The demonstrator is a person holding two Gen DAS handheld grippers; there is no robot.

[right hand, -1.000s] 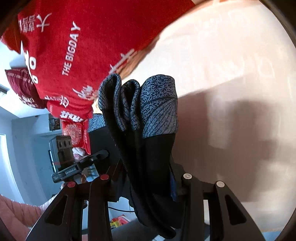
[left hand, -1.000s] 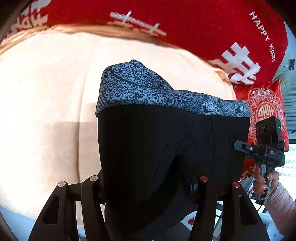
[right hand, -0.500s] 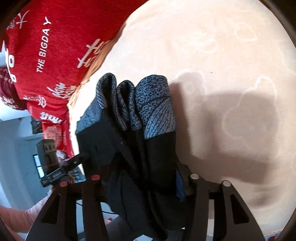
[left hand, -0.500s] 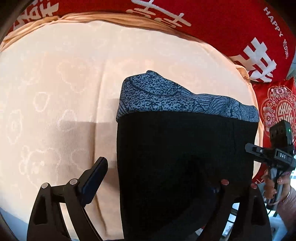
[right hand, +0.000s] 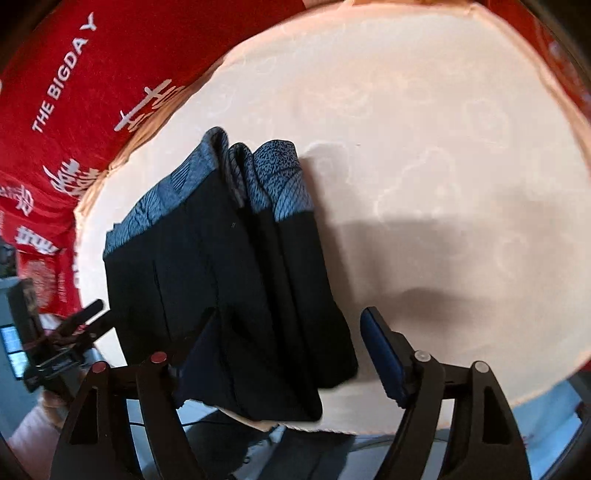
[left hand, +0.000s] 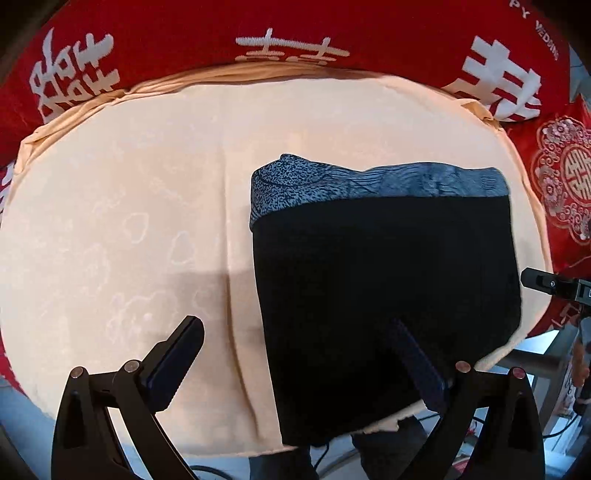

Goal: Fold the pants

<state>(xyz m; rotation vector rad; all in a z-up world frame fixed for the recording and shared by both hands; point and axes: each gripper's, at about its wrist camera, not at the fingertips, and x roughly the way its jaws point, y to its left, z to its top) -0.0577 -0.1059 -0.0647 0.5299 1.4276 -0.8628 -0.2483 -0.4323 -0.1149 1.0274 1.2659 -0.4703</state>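
Now both tools stand released over a folded bundle, so the step in hand looks like letting go and backing away cleanly. Starting at the left, the left gripper (left hand: 295, 354) is spread wide: one pad hangs over bare cream cloth (left hand: 129, 229) and the other fingertip lies over the black cloth near its close edge, gripping nothing. Moving right, the pants (left hand: 384, 295) lie flat on the cream-covered table, toward its right side and close to the near rim, with red cushions (left hand: 332, 26) beyond. Further right, the right gripper (right hand: 291, 343) is likewise parted, one finger over the dark fabric and the other over bare cover beside it. To finish well, I would lift both tools straight up and back so no pad drags a layer and opens the stack. The bundle's patterned blue band (right hand: 266, 177) points away from the person, toward the cushions; its long axis seems to run near-to-far in the right wrist view, though fisheye bending makes that uncertain.
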